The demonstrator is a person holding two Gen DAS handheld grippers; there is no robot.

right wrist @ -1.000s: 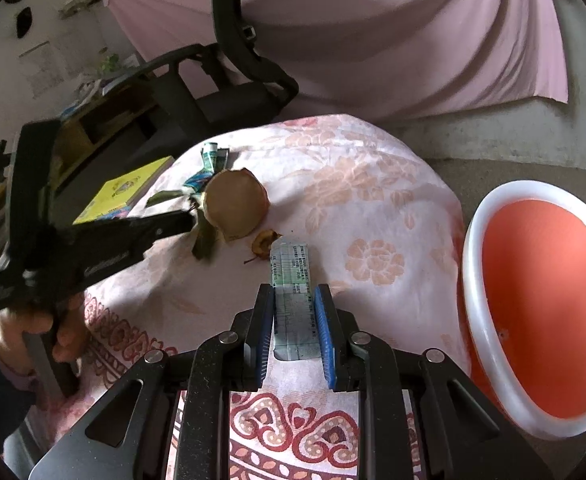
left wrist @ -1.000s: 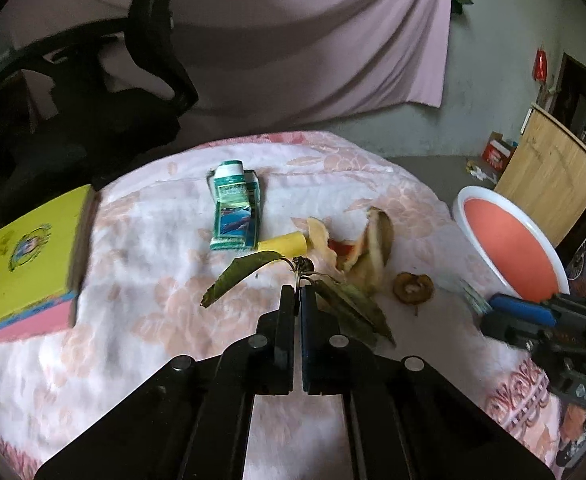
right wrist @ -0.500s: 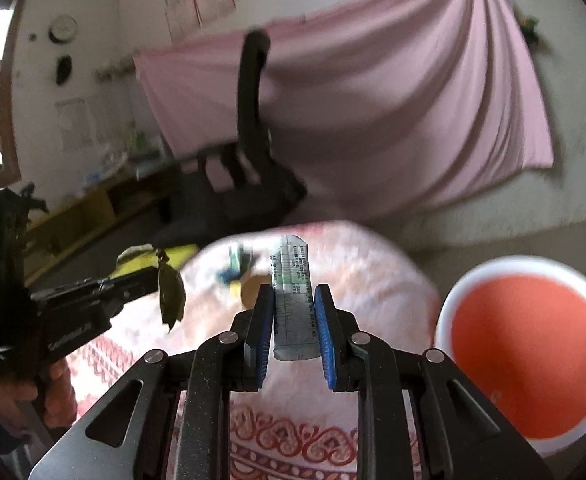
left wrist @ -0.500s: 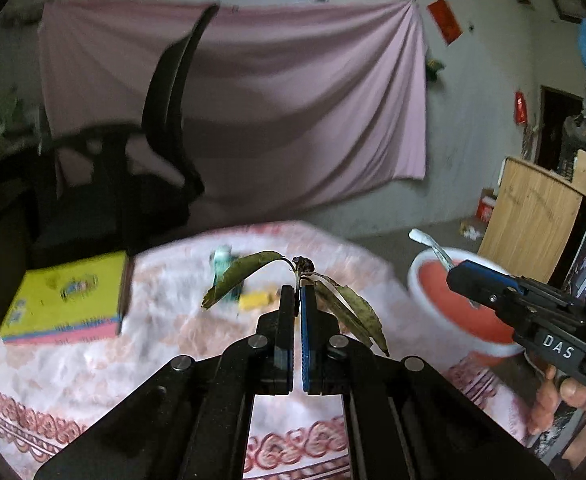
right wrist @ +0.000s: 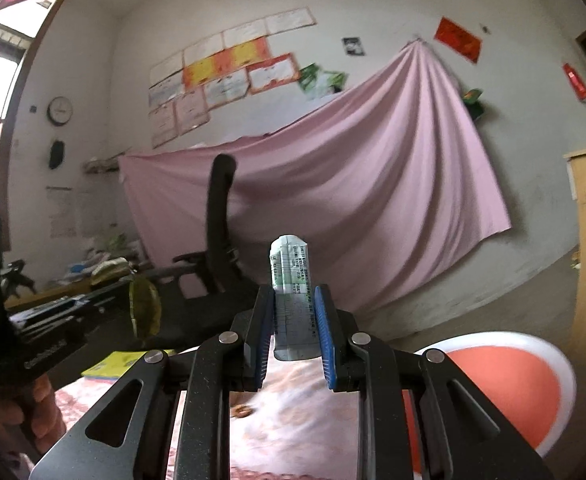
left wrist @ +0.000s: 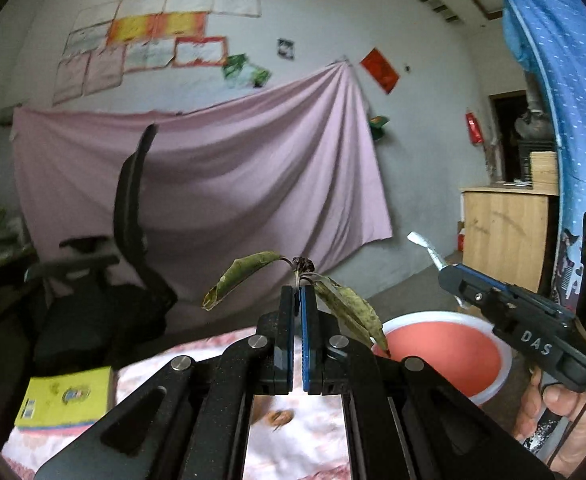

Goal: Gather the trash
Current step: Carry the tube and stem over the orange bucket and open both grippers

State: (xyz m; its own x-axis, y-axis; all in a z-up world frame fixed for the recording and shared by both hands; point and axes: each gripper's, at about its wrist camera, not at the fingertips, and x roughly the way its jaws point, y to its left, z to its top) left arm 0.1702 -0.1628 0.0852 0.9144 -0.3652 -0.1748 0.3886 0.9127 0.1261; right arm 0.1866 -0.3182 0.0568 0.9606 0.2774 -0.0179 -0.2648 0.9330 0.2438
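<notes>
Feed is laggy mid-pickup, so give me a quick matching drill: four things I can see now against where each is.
Things:
1. leafy twig
2. folded wrapper
3. yellow book
4. red basin

Places:
A. beside the table, on its right
B. in the left claw
C. on the tablecloth
D. in the right claw

Pairs: 1-B, 2-D, 3-C, 4-A

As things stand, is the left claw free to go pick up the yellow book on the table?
Probably not: the left claw is shut on a leafy twig, so it has no free grip for the yellow book.
</notes>
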